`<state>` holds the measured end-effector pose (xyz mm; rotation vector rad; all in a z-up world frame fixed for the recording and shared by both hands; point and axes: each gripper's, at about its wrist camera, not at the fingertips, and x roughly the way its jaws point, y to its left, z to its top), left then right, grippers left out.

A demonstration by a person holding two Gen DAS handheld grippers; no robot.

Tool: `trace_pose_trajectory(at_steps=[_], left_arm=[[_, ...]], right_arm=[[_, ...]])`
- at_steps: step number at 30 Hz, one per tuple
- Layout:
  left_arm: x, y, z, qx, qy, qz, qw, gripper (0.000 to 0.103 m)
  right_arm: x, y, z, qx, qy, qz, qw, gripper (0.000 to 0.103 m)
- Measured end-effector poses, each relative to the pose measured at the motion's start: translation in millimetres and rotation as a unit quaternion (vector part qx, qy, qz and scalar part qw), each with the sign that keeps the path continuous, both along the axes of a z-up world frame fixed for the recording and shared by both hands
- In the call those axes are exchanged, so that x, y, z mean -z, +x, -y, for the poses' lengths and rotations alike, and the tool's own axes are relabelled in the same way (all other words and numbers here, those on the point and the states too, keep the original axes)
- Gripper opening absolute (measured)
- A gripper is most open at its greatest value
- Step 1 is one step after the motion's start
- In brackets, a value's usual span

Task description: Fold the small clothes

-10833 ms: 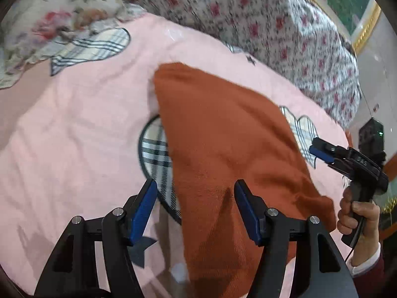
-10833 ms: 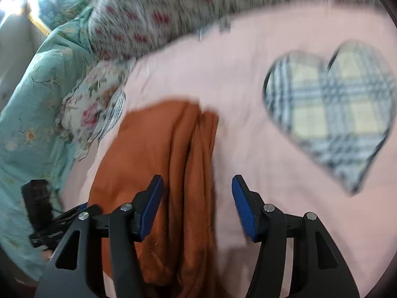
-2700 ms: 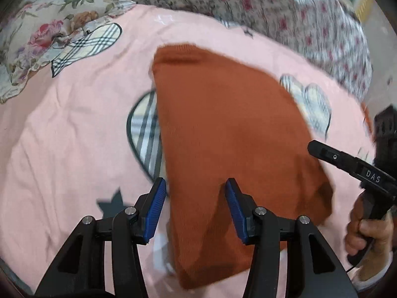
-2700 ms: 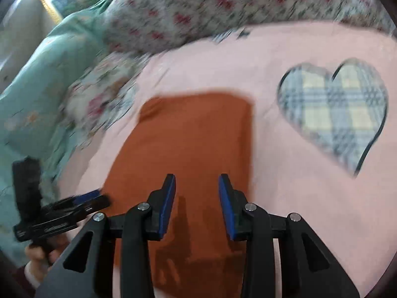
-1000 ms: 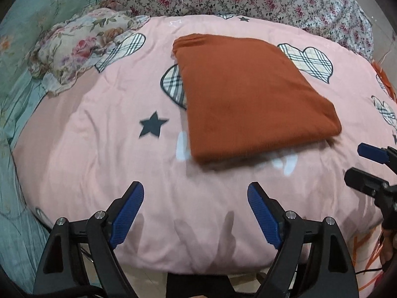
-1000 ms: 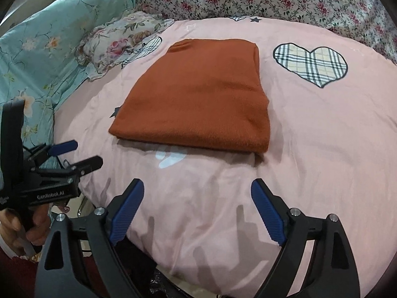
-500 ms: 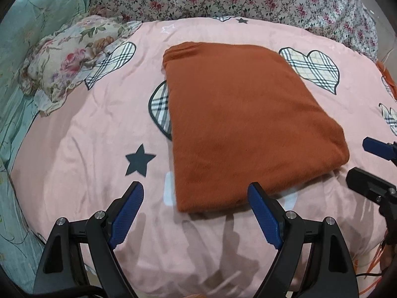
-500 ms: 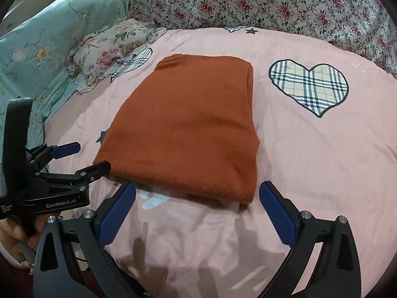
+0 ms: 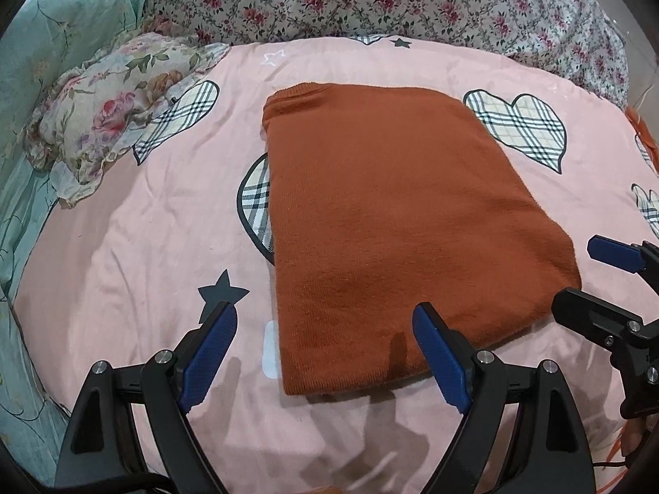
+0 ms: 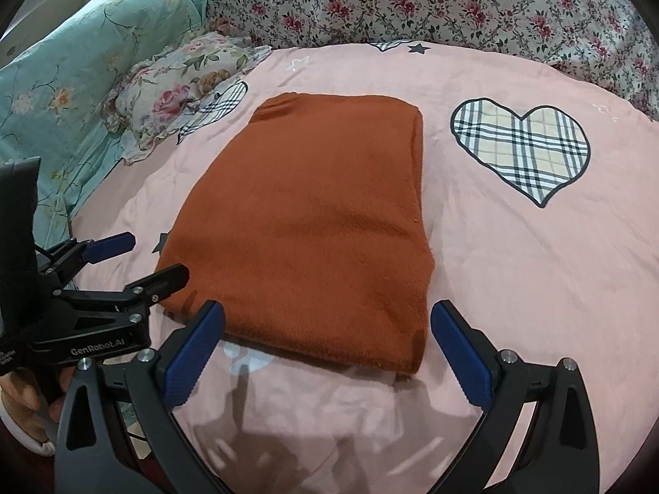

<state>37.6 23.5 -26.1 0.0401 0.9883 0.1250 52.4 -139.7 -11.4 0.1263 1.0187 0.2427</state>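
Both claws gape wide and empty, left gripper point(image 9: 325, 343) and right gripper point(image 10: 327, 348) low in frame; each should pinch a near corner of the rust sweater point(image 9: 395, 222) evenly

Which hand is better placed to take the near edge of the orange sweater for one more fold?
Probably the left gripper: its open jaws straddle the sweater's near corner. The right gripper is similar.

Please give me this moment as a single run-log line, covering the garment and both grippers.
garment: rust sweater folded flat on pink bedcover | left gripper: open, empty | right gripper: open, empty, jaws just widened
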Motion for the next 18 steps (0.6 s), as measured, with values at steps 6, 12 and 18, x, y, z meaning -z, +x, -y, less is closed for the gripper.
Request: trace_pose_trajectory(at_steps=[6,12,18], left_arm=[[6,5,-5,-0.005,-0.005,-0.004,1.0,0.088],[8,6,-8,-0.007,-0.013,-0.003,0.9999,0.088],[6,6,-8,-0.008,-0.018,0.004,0.9998,0.088]], right_arm=[[6,8,0,-0.003,0.003,-0.008,1.0,0.1],[9,13,1,0.001,0.007,-0.011,1.0,0.1],[10,15,-1,0.0,0.006,-0.01,1.0,0.1]])
